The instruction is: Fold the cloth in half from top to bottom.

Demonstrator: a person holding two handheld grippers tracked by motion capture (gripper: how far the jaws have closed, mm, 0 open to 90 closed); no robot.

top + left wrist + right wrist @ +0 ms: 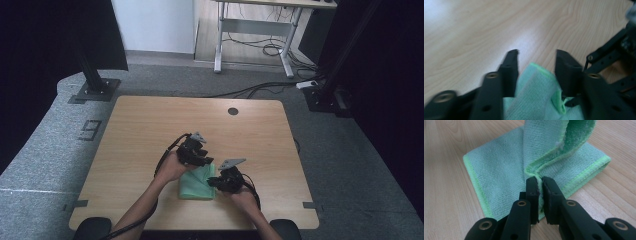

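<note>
Green cloth (534, 95) blurred between jaws

cloth (499, 165): mint green, brighter green hem | table (150, 125): light wood grain

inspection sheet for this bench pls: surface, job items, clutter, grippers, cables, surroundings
Surface: light wooden table, a round dark hole near its far edge.
Job's things: green cloth, folded, at the near middle of the table; one layer lifted off the rest.
Clutter: nothing seen.
Grippers: right gripper shut on a hemmed edge of the cloth; left gripper jaws apart, a corner of the cloth between them, no pinch visible.
Cables: one trails from each gripper along the forearm; more lie on the floor under the far desk.
Surroundings: grey carpet, black stand bases at both far corners, dark curtains at the sides.
</note>
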